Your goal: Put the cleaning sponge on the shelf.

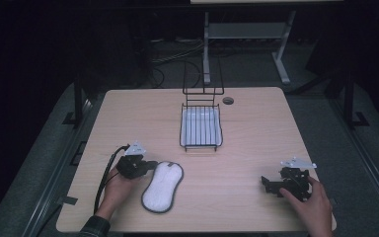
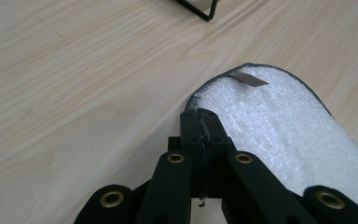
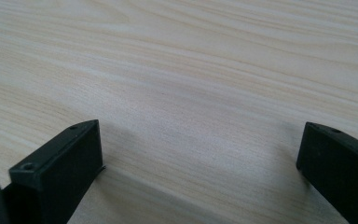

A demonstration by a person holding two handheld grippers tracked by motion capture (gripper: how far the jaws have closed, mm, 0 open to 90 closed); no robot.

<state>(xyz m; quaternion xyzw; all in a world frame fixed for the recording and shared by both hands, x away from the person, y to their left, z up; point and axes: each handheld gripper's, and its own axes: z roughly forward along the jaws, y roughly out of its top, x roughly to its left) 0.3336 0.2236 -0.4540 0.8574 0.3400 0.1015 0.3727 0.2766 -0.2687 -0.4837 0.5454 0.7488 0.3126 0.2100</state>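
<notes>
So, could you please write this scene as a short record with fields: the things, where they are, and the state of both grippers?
table: light wood
pad: white, dark edge, lies flat near the front left
wire basket: black, white tray inside, at the middle back
left gripper: fingers shut, tips at the pad's edge, nothing visibly held
right gripper: fingers wide open over bare wood, front right
hands: one on each gripper
</notes>
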